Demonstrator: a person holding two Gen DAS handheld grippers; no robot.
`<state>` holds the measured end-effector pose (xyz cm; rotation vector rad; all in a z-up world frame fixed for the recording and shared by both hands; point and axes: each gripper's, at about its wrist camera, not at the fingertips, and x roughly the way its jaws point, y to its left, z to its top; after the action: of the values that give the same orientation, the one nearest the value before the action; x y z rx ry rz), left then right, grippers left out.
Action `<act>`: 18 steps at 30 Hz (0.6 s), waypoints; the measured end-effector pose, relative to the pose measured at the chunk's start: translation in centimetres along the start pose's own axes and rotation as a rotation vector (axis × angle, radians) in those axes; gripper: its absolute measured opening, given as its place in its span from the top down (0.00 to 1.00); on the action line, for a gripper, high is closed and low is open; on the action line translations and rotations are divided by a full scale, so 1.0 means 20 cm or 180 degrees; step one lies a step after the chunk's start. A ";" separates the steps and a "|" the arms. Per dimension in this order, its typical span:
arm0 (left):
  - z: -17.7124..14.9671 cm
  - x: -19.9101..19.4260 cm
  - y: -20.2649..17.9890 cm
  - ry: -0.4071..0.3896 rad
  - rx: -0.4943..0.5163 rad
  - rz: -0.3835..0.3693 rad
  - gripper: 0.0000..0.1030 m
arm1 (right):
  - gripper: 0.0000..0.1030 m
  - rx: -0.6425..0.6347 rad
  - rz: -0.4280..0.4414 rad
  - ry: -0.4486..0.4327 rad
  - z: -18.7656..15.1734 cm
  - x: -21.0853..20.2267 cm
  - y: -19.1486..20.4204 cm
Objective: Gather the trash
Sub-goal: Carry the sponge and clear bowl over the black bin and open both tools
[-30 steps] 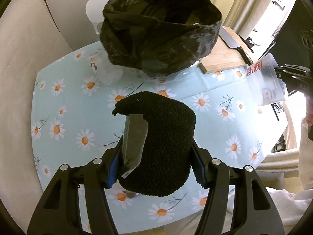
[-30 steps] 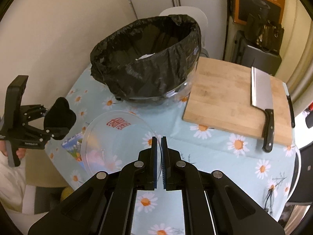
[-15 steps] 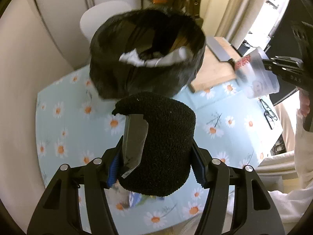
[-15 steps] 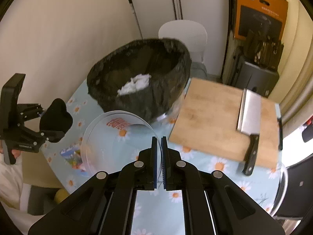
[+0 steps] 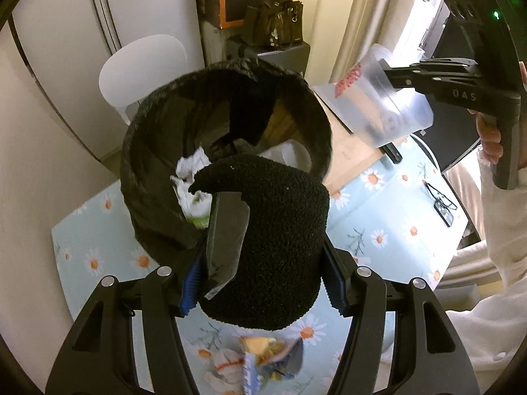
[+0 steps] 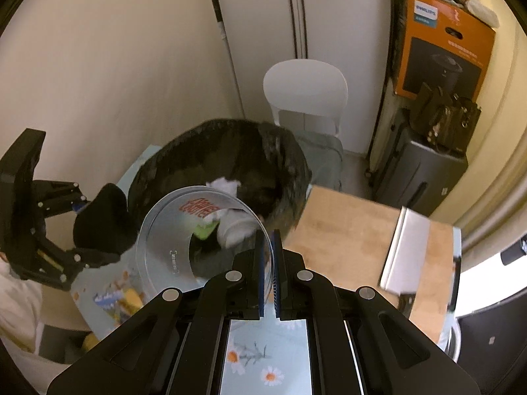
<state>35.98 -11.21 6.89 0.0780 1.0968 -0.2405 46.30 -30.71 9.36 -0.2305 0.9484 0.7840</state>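
Two pieces of trash are in the air at once. The left gripper (image 5: 260,283) has its blue-padded jaws clamped on either side of a black, fuzzy foam-like cylinder (image 5: 273,240), with a grey scrap of film (image 5: 227,240) pinched against the left pad. The right gripper (image 6: 268,276) has its jaws closed almost flat on the thin rim of a clear plastic cup with red lettering (image 6: 197,240), which hangs out to the side with its mouth towards the camera.

Just beyond both loads stands a round bin lined with a black plastic bag (image 5: 227,151) on the table with the pale blue daisy-print cloth (image 5: 388,230). Crumpled white tissue (image 5: 191,168) and something pale green already lie inside, so part of the collecting looks done.

Neither held item is in the bin yet; from the left wrist view the cylinder hangs near the bin's near rim, and the cup is beside the far right edge. Both drops remain. Left on the cloth below the left gripper are a colourful snack wrapper (image 5: 273,352) and some white crumpled stuff (image 5: 224,362), which I judge must be picked up afterwards. A wooden chopping board (image 6: 355,233) with a cleaver (image 6: 408,247) sits apart to the right.
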 end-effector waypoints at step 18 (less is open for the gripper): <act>0.19 0.10 0.16 -0.0241 -0.0083 0.0045 0.08 | 0.36 -0.0150 0.0089 -0.0005 0.21 0.29 0.05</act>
<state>40.89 -9.09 6.72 0.0529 1.0234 -0.2148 50.31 -25.05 7.40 -0.2579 0.9340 0.8327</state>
